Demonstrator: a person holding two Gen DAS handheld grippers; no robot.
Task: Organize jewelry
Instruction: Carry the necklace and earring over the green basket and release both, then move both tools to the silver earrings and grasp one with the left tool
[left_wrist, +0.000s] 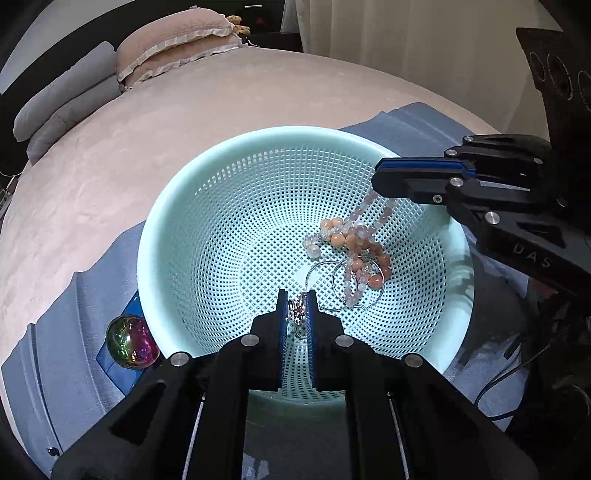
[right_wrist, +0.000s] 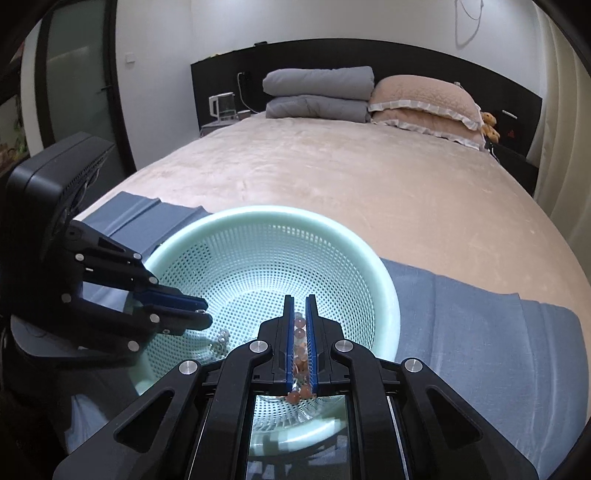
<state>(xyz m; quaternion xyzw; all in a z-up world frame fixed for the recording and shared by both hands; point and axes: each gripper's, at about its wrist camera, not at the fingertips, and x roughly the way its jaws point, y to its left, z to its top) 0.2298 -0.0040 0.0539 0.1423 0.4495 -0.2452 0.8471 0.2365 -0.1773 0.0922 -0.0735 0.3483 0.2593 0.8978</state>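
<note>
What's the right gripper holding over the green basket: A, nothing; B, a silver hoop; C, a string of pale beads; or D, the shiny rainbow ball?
C: the right gripper is shut on a bead strand that hangs from it into the basket.

Pink bedspread; far end: folded grey quilt, frilled pink pillows, small teddy. Kettle far left.

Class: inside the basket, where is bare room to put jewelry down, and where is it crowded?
Bare: the basket's left and far mesh, toward the bed. Crowded: its right floor, where bead strings and hoops pile.
</note>
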